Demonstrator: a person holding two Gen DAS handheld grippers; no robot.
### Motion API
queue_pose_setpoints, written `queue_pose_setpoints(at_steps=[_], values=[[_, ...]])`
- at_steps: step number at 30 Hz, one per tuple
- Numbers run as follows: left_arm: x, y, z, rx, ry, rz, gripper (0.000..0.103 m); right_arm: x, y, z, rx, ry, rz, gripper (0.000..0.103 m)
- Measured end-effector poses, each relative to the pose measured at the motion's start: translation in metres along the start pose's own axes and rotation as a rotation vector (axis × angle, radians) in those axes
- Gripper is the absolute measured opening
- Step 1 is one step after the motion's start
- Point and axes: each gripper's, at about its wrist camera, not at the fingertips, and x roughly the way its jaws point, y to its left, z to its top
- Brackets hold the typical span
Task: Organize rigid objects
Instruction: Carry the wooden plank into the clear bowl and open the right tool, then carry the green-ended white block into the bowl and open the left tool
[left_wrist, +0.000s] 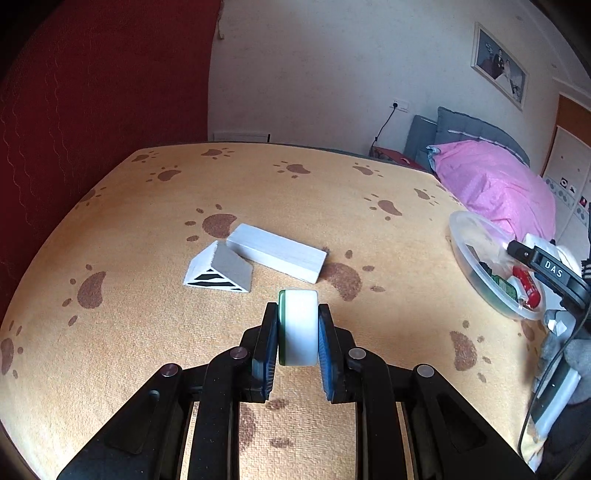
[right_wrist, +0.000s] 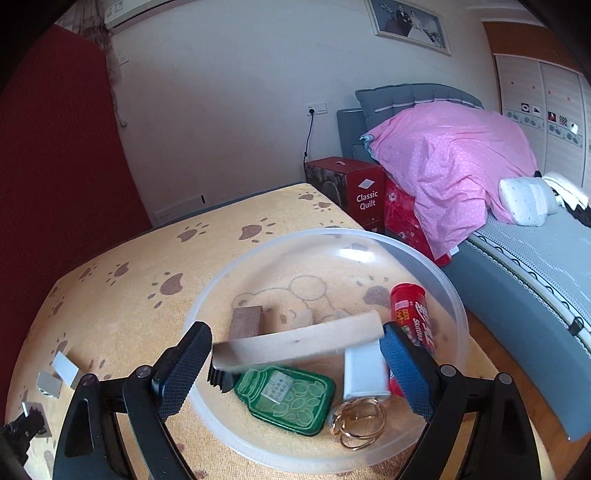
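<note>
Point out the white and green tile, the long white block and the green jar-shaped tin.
white and green tile (left_wrist: 299, 325), left wrist view, on its white face.
long white block (left_wrist: 277, 251), left wrist view, on its top face.
green jar-shaped tin (right_wrist: 288, 398), right wrist view, on its lid.

On the paw-print yellow cloth-covered table (left_wrist: 147, 229), a striped white triangular wooden wedge (left_wrist: 218, 273) lies just left of a long white rectangular wooden block (left_wrist: 277, 256), touching it. Far right, a clear round plastic bowl (right_wrist: 456, 306) holds a green jar-shaped tin (right_wrist: 286, 400), a red candy tube (right_wrist: 412, 314) and gold wire rings (right_wrist: 356, 424).
</note>
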Motion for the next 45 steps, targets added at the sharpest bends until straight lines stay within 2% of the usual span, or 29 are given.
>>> queue_pose_setpoints(at_steps=[13,23,33,45], values=[[0.0,-0.062,0.012,0.099,0.001,-0.053,0.02,-0.022,-0.022,0.001,0.105,-0.11,0.014,0.099],[0.008,-0.11,0.02,0.175,0.009,-0.119,0.02,-0.027,-0.039,0.004,0.18,-0.129,0.015,0.1],[0.016,-0.157,0.031,0.246,0.007,-0.213,0.02,-0.032,-0.052,0.004,0.223,-0.152,0.0,0.101],[0.037,-0.197,0.034,0.296,0.041,-0.344,0.02,-0.035,-0.061,0.003,0.249,-0.175,-0.041,0.101]])
